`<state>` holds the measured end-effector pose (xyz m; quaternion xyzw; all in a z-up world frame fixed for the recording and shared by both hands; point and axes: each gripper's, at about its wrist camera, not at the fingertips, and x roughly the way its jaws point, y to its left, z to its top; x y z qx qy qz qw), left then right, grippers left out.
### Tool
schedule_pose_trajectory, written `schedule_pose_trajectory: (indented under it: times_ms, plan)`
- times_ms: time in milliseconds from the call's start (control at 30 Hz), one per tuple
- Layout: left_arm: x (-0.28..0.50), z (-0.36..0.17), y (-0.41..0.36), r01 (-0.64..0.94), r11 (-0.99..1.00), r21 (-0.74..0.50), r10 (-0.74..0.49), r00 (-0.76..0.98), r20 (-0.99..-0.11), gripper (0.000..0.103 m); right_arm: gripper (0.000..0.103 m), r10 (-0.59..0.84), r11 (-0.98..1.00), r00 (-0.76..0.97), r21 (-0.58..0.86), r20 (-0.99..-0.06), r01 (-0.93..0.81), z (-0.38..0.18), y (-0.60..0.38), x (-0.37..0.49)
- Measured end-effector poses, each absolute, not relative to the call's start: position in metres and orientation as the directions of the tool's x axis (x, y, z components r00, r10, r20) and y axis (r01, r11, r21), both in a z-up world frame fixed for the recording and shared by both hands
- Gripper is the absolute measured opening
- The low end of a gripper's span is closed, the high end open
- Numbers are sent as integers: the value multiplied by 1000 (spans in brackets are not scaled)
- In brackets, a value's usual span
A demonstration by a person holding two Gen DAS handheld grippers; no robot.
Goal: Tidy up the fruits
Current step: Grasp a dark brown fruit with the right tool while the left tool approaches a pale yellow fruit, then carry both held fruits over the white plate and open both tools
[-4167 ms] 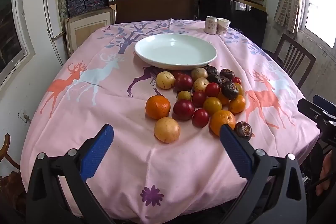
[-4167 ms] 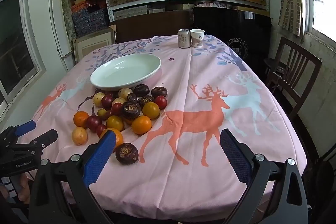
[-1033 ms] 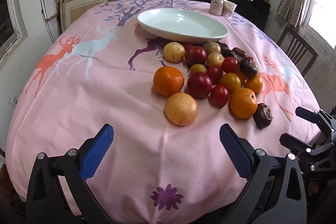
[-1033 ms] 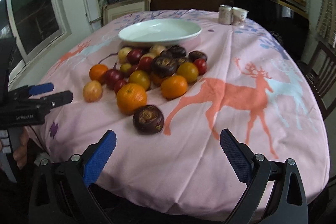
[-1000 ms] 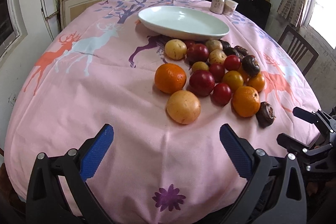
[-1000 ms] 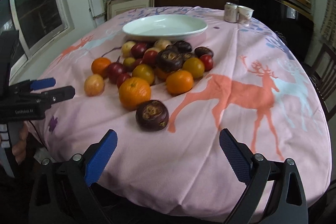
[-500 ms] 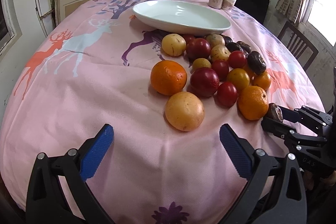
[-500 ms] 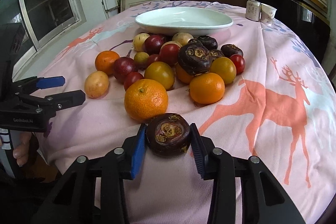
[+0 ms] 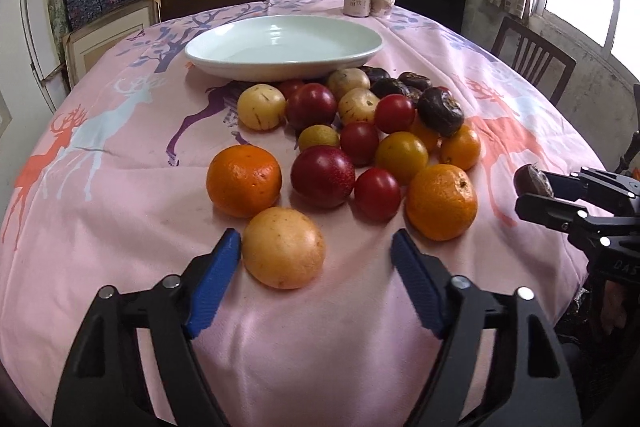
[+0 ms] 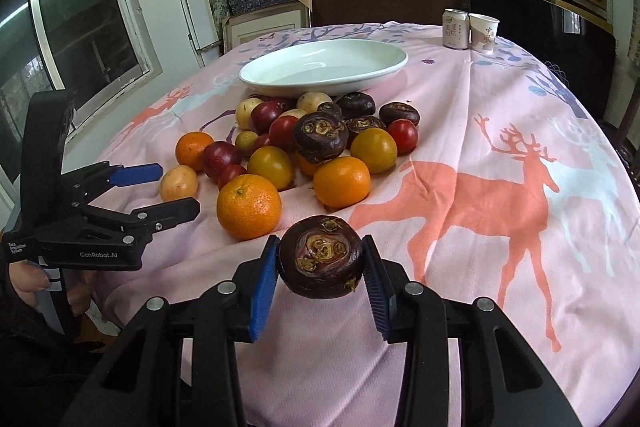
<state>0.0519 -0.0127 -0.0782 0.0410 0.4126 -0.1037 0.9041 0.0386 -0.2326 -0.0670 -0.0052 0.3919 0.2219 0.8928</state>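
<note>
The wide white ceramic plate (image 10: 324, 67) sits toward the tabletop's far edge with nothing in it. The right gripper (image 10: 320, 263) clamps a dark purple wrinkled fruit (image 10: 320, 257). The left gripper (image 9: 316, 263) gapes around a pale yellow round fruit (image 9: 283, 247) near the front edge.

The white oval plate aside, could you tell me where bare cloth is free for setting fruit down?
Bare pink tablecloth lies right of the fruit pile, over the orange deer print, up to the drink can. The white oval plate is empty. Crowded: between plate and both grippers.
</note>
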Motion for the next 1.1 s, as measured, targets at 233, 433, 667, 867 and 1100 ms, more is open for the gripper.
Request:
schedule_pose_trajectory:
  times_ms: [233, 433, 667, 867, 1100]
  plan:
    - [63, -90, 11, 204, 978, -49, -166, 610, -775, 43, 41, 395, 901, 596, 168, -699, -400, -69, -235, 38]
    - [61, -87, 7, 192, 981, -8, -129, 628, -767, 42, 41, 396, 901, 600, 166, -695, -402, -65, -235, 37]
    - [52, -47, 11, 210, 978, -1, -148, 687, -711, 42, 41, 423, 892, 638, 171, -643, -418, -30, -243, 46]
    - [103, -16, 14, 221, 975, 29, -143, 717, -683, 42, 41, 397, 905, 707, 122, -585, -407, 16, -239, 100]
    - [217, -23, 23, 179, 984, 0, -120, 663, -739, 42, 42, 382, 911, 644, 151, -663, -384, 4, -204, 214]
